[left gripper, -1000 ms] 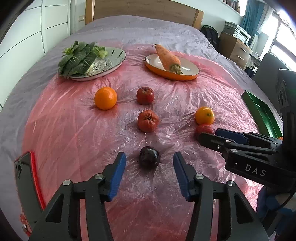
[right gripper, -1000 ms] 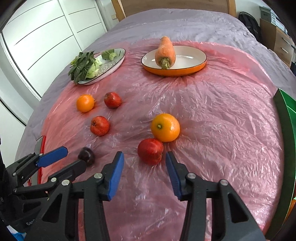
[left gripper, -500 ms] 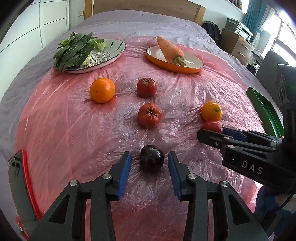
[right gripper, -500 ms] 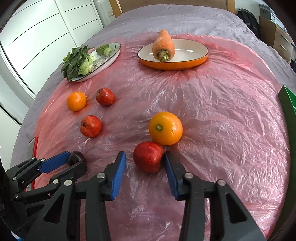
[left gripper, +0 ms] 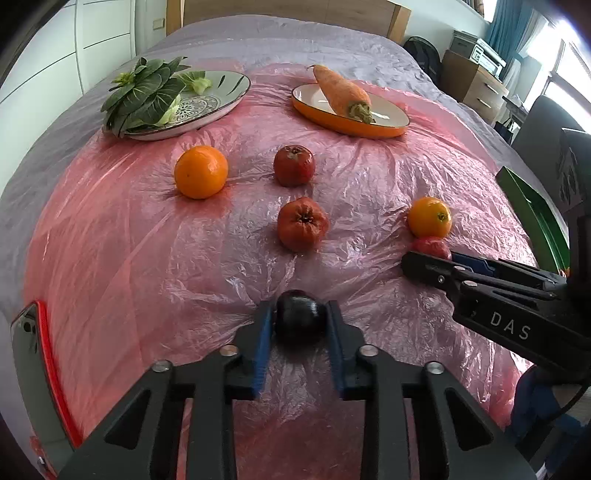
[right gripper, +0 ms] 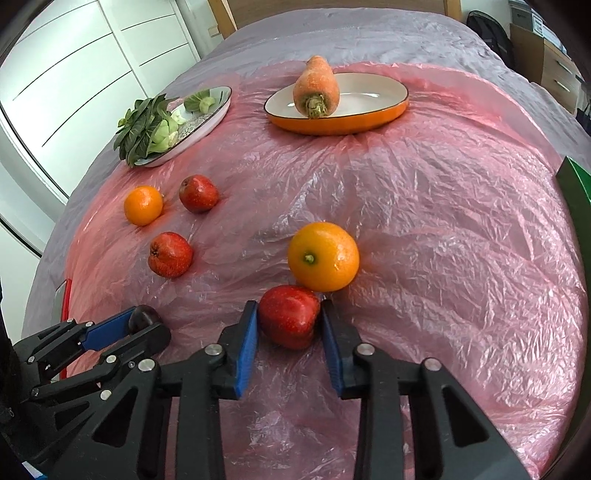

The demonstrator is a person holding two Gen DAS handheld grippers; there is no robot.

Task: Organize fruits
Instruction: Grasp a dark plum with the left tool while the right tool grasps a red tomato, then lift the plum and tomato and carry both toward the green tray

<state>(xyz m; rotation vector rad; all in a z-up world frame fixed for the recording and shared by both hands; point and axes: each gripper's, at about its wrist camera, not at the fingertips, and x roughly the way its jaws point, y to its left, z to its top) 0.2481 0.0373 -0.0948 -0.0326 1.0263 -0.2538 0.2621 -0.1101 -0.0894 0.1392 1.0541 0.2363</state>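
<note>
Item, two fruits in hand on the pink plastic sheet over the bed: my left hand-held gripper pinches the dark plum, my right hand-held gripper clasps the red apple touching the near orange, both low for lifting together.

Both of my views are bright with soft daylight. In my left view the window at the upper right is overexposed to white. The pink plastic sheet gives many small glints on its wrinkles. Shadows under the fruits are weak and short. The fisheye lens bends the bed into a dome, and the corners go dark. The middle is sharp; the edges are slightly soft.
</note>
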